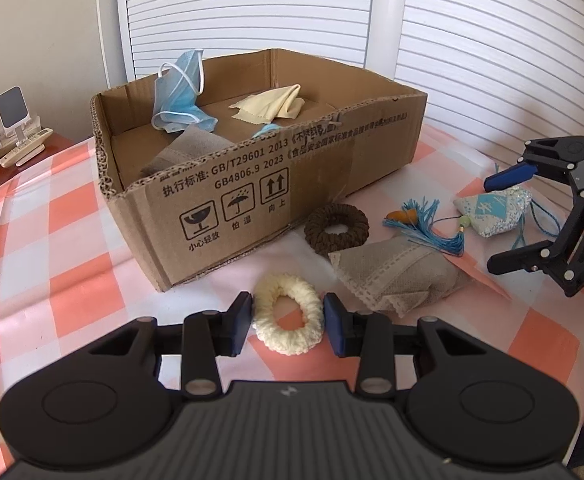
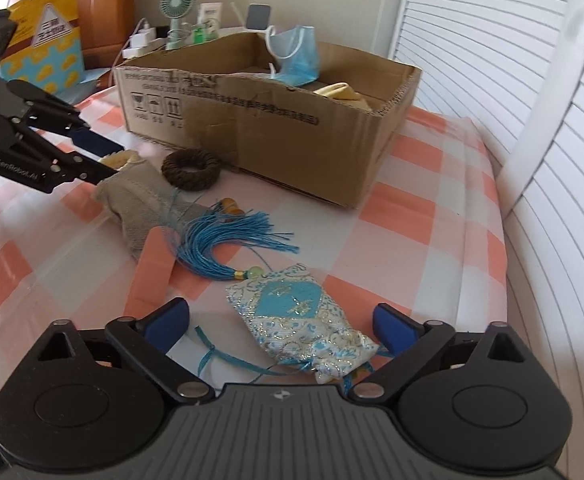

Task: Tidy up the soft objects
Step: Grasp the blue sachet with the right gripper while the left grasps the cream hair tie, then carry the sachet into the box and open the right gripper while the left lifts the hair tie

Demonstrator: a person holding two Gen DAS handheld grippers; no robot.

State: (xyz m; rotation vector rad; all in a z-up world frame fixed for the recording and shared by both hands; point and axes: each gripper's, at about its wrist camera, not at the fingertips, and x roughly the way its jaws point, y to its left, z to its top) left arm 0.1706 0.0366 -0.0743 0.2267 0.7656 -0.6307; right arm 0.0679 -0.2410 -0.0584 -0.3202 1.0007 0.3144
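Scrunchie (image 1: 288, 314), cream, at six o'clock from the box (image 1: 252, 168), is pinched by your left gripper (image 1: 288, 316); it could squirm free. Your right gripper (image 2: 282, 326) gapes around the pouch (image 2: 303, 328), whose tassel (image 2: 228, 240) may snag.

- The left gripper (image 1: 288, 322) is matte black, with two round domed housings flanking a ribbed grey centre plate that bears a small white emblem.
- Its fingers (image 1: 239, 322) end in flat dark-blue pads, joined by black link arms with silver pivot pins.
- The right gripper (image 2: 282, 326) has the same build; its blue pads are rounded.
- White lettering runs along each gripper's black side: "GenRobot.AI" on the left, "DAS" on the right.
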